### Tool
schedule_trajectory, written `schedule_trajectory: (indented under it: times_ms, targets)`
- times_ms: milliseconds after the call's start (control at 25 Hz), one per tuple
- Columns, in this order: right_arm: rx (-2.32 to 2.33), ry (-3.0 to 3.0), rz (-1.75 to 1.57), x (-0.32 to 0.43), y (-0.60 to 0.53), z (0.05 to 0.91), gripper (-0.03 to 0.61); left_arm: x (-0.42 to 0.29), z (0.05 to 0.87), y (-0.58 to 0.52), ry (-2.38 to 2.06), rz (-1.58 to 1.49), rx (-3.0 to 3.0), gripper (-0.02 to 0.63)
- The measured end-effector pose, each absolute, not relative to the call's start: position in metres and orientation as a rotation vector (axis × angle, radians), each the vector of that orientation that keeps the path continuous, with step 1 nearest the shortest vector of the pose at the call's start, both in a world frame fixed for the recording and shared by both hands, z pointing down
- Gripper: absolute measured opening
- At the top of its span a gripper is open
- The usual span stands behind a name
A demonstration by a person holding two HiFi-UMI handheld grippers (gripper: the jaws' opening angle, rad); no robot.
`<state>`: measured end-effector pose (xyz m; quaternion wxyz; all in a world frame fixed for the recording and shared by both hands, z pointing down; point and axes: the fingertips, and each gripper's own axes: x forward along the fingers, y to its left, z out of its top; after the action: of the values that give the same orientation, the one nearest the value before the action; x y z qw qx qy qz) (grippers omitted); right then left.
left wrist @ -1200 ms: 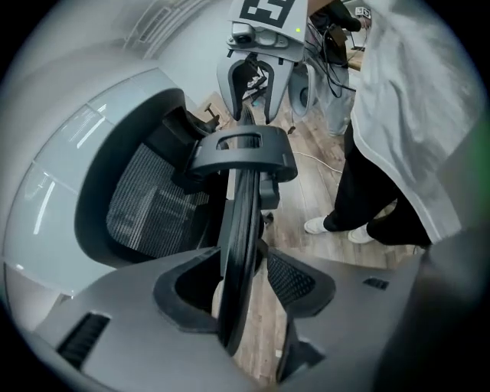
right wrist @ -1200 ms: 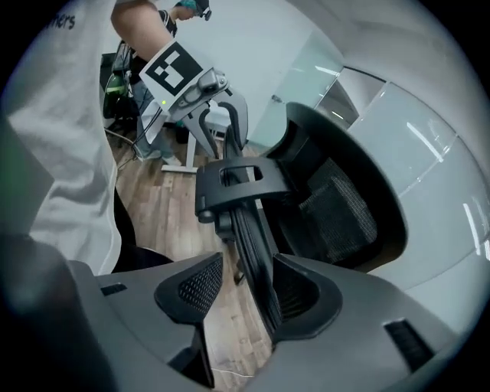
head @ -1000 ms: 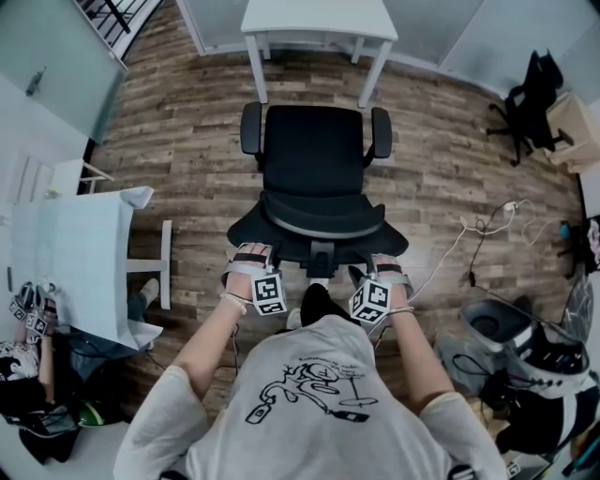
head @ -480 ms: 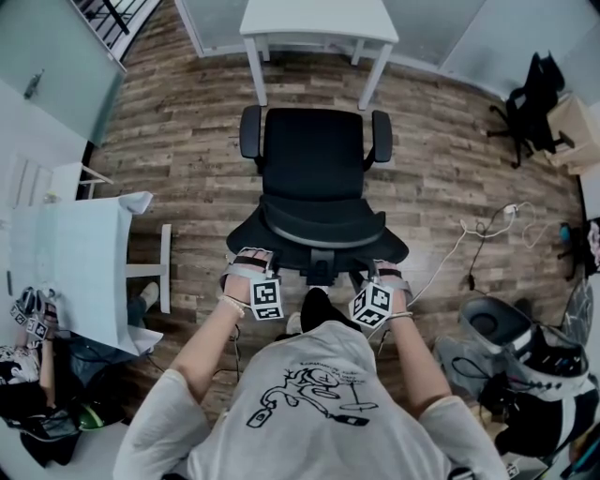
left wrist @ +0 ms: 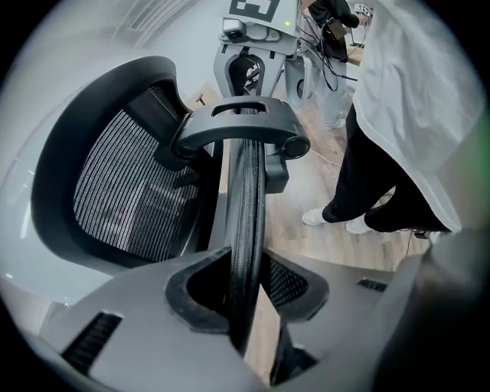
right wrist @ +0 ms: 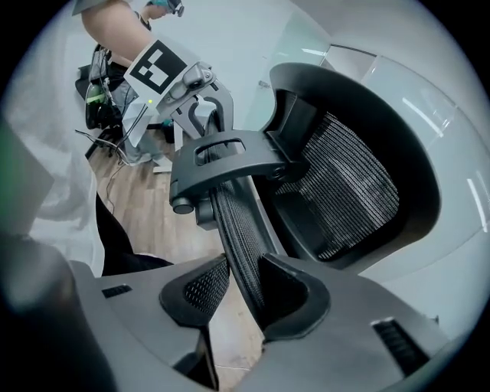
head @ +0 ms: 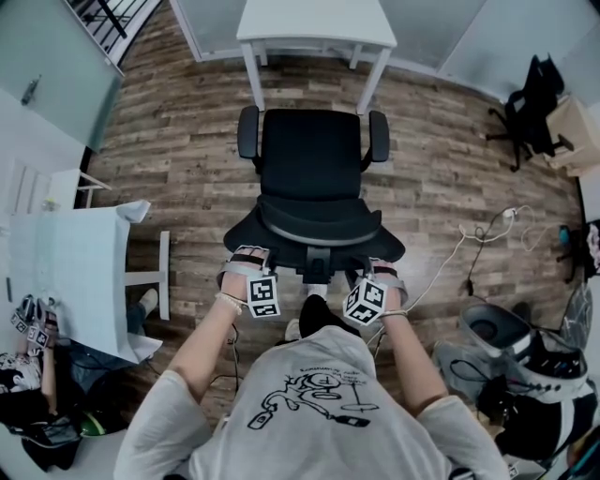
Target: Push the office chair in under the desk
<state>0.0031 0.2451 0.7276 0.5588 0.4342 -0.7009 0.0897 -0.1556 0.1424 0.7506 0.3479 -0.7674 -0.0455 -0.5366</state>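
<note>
A black mesh-backed office chair (head: 312, 164) stands at the centre of the head view, just below the white rectangular desk (head: 314, 19) at top centre, with its seat toward the desk. The left gripper (head: 246, 261) sits at the backrest's lower left and the right gripper (head: 382, 270) at its lower right. Each one's jaws have just closed in, with the backrest's rim between them. A white side table (head: 66, 272) lies at the left edge and a second black office chair (head: 530, 103) at the upper right. A white cable (head: 469, 234) trails over the wooden plank floor (head: 169, 141) at the right.
</note>
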Motion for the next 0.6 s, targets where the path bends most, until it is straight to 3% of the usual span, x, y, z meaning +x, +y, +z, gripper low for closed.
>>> schedule_trajectory:
  times_ms: [600]
  targets:
    - [1.008,-1.647,0.246,0.032,0.202,0.726,0.150,-0.125,0.750,0.100,-0.135,-1.426,-1.967,0.117]
